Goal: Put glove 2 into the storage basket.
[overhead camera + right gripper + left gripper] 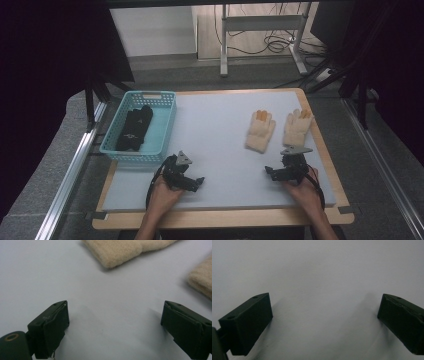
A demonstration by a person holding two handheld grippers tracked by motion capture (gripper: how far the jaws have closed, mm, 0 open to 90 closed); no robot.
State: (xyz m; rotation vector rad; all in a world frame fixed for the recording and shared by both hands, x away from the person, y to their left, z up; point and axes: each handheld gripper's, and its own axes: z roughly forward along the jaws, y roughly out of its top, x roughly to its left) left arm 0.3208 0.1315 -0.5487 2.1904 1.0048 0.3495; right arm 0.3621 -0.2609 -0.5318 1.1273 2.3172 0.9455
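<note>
A: Take the blue basket [165, 131] as the fixed mark. Where are the beige gloves?

B: Both lie flat on the pale bench [215, 145], well to the right of the basket. The left beige glove [260, 131] and the right beige glove [297, 127] sit side by side, just apart, fingers pointing away from the person.

A: And the grippers?

B: The right gripper [274, 172] is far right of the basket, close in front of the gloves' cuffs. In the right gripper view its jaws stand wide with only bare bench between them; the left glove's cuff [117, 251] lies ahead, untouched, and the other glove's edge [201, 280] shows at the right.

A: The left one?

B: The left gripper [196, 182] sits just in front of the basket's near right corner, low over the bench. In the left gripper view its jaws are spread wide too, nothing between them but bench surface.

A: Anything in the basket?

B: A black pair of gloves [134, 128], lying lengthwise inside it
</note>
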